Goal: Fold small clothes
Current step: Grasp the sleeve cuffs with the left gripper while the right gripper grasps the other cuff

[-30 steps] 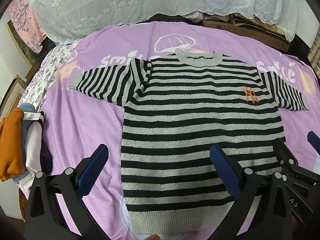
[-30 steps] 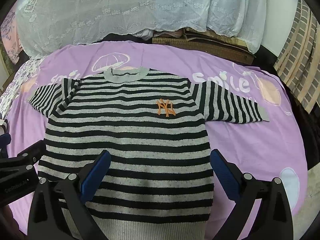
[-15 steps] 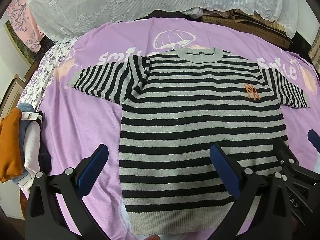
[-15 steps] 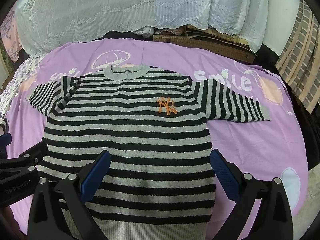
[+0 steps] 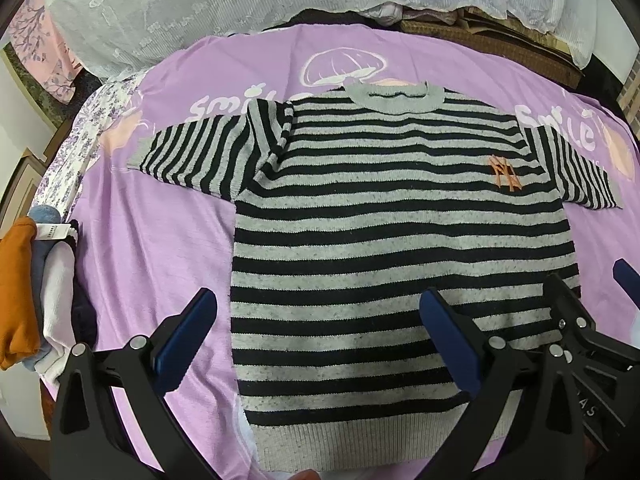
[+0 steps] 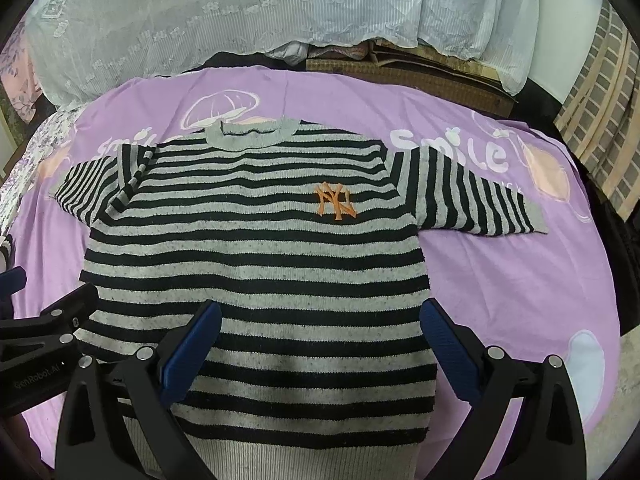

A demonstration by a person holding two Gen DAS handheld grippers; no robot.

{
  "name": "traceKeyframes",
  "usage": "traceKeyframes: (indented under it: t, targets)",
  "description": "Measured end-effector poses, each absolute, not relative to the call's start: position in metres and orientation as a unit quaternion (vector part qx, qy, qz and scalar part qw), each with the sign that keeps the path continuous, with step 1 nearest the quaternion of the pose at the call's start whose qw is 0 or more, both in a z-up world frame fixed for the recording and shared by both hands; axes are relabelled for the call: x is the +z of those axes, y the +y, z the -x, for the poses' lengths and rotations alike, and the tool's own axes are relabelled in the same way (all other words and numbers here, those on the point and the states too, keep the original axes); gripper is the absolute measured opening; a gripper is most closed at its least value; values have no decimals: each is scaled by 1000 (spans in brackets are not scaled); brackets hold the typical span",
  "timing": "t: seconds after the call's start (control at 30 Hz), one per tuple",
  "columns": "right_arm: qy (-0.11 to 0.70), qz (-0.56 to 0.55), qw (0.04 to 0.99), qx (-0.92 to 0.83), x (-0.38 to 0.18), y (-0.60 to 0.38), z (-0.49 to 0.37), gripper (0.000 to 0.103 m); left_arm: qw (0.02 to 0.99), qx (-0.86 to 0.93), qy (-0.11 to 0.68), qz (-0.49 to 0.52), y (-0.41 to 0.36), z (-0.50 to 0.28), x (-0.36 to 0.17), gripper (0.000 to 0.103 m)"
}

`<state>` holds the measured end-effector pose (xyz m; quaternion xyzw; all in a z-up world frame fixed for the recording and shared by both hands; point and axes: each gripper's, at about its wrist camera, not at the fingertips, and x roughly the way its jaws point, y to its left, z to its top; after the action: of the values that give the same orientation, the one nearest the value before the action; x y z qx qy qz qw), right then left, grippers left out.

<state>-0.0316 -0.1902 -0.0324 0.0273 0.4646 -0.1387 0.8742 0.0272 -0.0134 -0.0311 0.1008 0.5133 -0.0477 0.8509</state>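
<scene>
A black and grey striped sweater (image 5: 400,240) with an orange logo lies flat, front up, on a purple bedsheet (image 5: 152,264); it also shows in the right wrist view (image 6: 256,256). Both sleeves are spread out to the sides. My left gripper (image 5: 320,340) is open and empty, hovering above the sweater's lower left hem. My right gripper (image 6: 320,344) is open and empty above the lower right part of the hem. Each gripper shows at the edge of the other's view.
A stack of folded clothes (image 5: 24,292), orange on top, sits at the bed's left edge. White lace bedding (image 6: 240,20) is piled at the far side. A woven mat (image 6: 440,72) lies behind the sheet. A brick-pattern wall (image 6: 604,128) stands at right.
Both grippers have drifted slightly forward over the sweater, so it sits a little lower in both views. Both stay open. The sweater has not moved.
</scene>
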Motion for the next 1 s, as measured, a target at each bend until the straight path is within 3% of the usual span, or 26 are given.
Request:
traceKeyframes:
  t: [0.23, 0.53, 0.63, 0.83, 1.0]
  targets:
    - [490, -56, 861, -121, -49, -201, 23, 100, 835, -67, 541, -79, -9, -41, -46, 99]
    - [504, -220, 823, -140, -103, -314, 15, 100, 799, -82, 596, 14, 58, -112, -102, 99]
    - [465, -304, 819, -147, -113, -360, 28, 100, 803, -67, 588, 66, 95, -144, -105, 99]
    - [304, -541, 768, -160, -144, -448, 55, 100, 796, -3, 541, 272, 190, -219, -120, 99]
    - [268, -549, 776, -154, -148, -472, 41, 100, 772, 1, 512, 377, 228, -267, -143, 99]
